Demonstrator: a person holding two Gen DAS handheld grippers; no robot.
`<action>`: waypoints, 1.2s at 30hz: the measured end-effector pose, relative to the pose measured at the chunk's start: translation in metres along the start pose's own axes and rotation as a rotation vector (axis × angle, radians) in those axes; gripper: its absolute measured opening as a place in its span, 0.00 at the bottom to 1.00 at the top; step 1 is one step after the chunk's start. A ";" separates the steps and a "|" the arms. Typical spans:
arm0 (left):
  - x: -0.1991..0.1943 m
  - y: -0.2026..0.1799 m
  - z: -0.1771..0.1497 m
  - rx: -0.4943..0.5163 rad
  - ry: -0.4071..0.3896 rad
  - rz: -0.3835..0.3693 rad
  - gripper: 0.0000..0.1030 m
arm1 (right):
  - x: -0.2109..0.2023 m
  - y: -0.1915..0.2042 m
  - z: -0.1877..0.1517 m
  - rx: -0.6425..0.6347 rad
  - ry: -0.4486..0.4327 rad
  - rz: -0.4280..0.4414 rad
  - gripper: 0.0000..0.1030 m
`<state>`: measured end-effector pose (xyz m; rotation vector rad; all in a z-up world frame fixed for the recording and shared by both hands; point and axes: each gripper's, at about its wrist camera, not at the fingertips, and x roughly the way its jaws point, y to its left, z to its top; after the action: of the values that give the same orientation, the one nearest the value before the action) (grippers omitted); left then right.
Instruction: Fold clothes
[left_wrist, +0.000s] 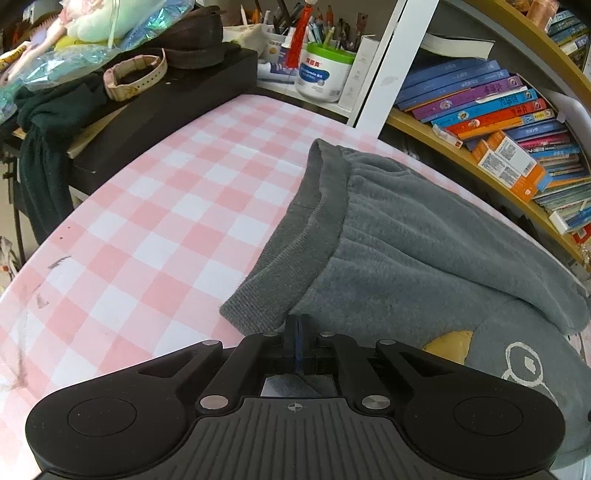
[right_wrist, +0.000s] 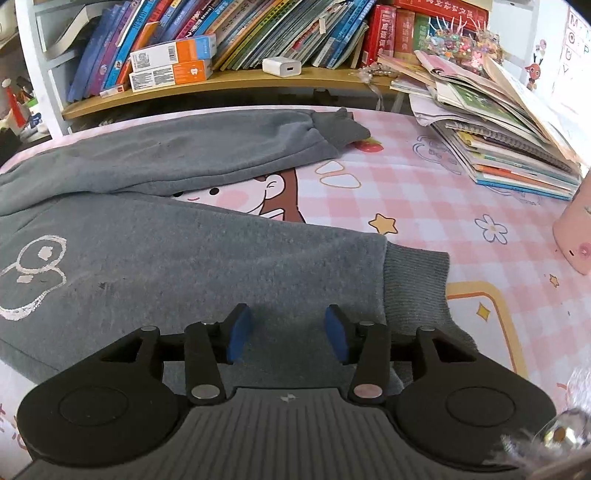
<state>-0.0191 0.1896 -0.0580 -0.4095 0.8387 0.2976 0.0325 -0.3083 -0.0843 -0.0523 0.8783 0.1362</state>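
Jaws of the left gripper (left_wrist: 297, 334) are pressed together on the near edge of the grey sweatpants (left_wrist: 406, 236), just beside the ribbed waistband (left_wrist: 295, 236), which lies toward the middle of the table. Those of the right gripper (right_wrist: 288, 334) stand apart, their blue pads (right_wrist: 236, 338) hovering over the nearer trouser leg close to its ribbed cuff (right_wrist: 413, 288). The sweatpants lie spread on the pink-and-white checked tablecloth (left_wrist: 155, 206), one leg along the far edge under the bookshelf (right_wrist: 229, 79), the other nearer, with a white printed outline figure (right_wrist: 33, 273) on the thigh; it shows no readable letters. On the shelf lean rows of books (left_wrist: 476, 99) whose spine lettering is too small to read, and orange-and-white cartons (right_wrist: 171, 62) bearing barcodes. A white tub (left_wrist: 325, 72) with a green rim holds pens at the table's far corner; its blue label is illegible. Stacked magazines (right_wrist: 509, 147) sit at the far right edge.
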 end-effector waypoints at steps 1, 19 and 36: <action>-0.004 -0.003 0.000 0.016 -0.011 0.002 0.04 | -0.001 0.000 -0.001 0.001 0.001 -0.003 0.43; -0.065 -0.014 -0.031 0.023 -0.137 -0.012 0.29 | -0.021 0.045 -0.013 -0.116 -0.023 0.095 0.45; -0.052 0.034 -0.026 -0.115 -0.064 -0.024 0.39 | -0.029 0.073 -0.021 -0.080 -0.013 0.049 0.48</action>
<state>-0.0831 0.2025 -0.0420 -0.5143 0.7560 0.3354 -0.0122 -0.2405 -0.0747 -0.1044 0.8617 0.2176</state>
